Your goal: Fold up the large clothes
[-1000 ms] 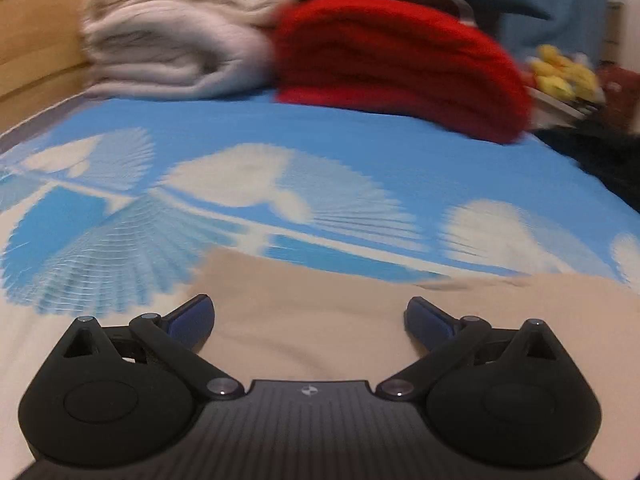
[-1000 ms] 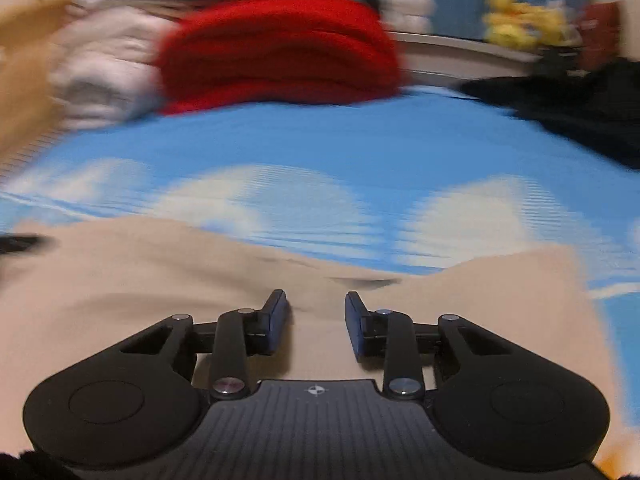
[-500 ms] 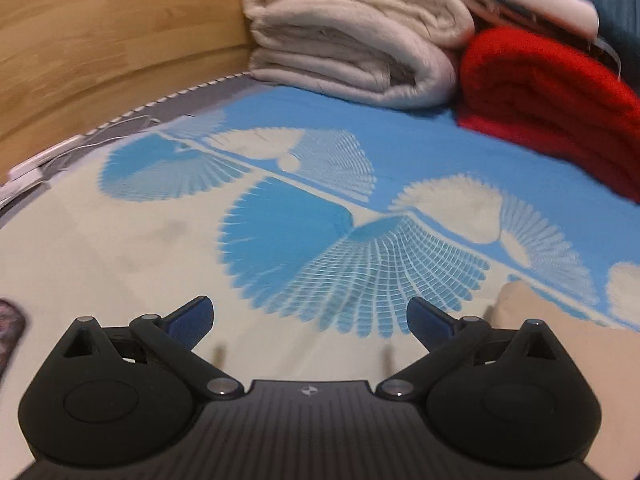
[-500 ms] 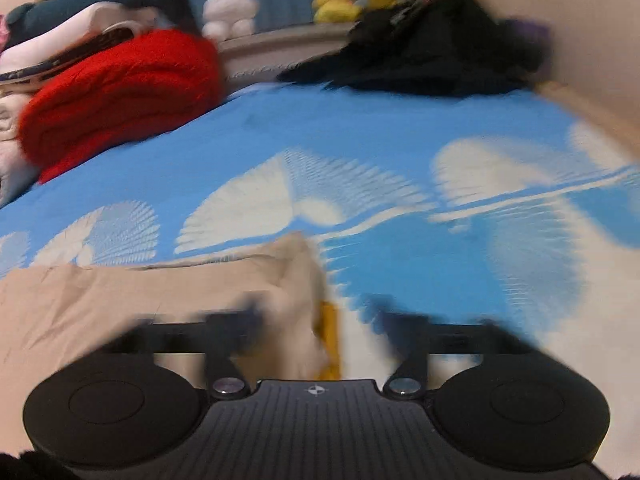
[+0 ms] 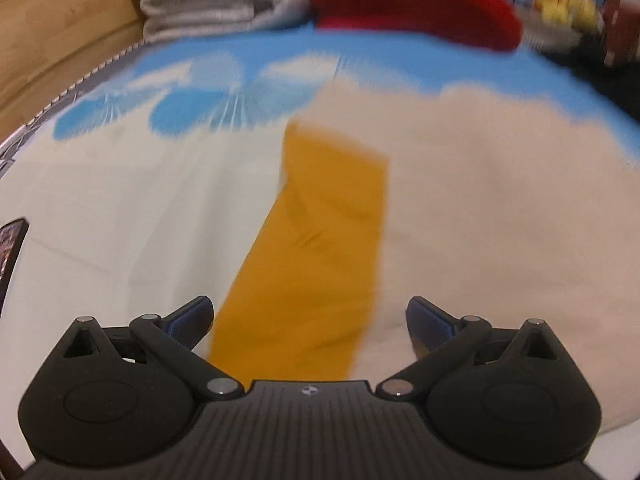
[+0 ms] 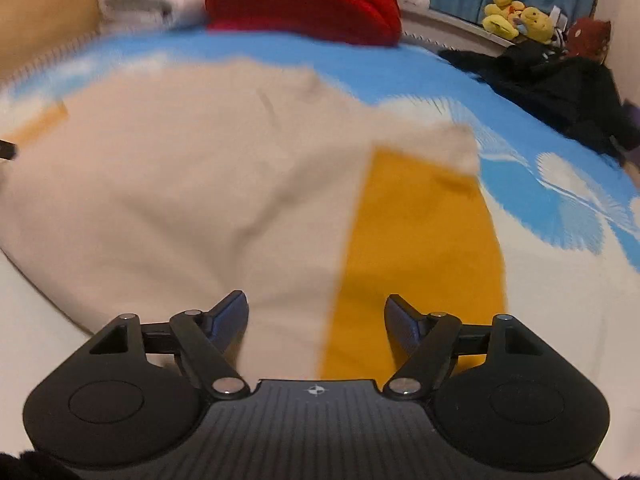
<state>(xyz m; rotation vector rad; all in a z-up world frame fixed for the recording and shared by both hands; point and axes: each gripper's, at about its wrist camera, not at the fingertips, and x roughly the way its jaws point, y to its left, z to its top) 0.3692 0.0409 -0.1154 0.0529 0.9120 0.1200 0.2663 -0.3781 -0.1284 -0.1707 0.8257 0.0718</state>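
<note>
1. Left gripper: fingers wide, empty; it's swung back over the shirt, mustard sleeve now mid-frame.
2. Right gripper: fingers wider than before, empty.
3. Shirt lies on the bed, frame centre.

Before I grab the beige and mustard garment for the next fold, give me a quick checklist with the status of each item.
1. Left tool open: ok, jaws spread wide.
2. Right tool open: ok, jaws apart.
3. Both tools empty: ok, no cloth between either pair of fingers.
4. Garment lying on the bed sheet: ok, beige body with a mustard sleeve on each side.
5. Left tool lined up with a sleeve: ok, the mustard strip runs between its jaws.
6. Garment free of wrinkles: cannot tell, both views are motion-blurred.
</note>
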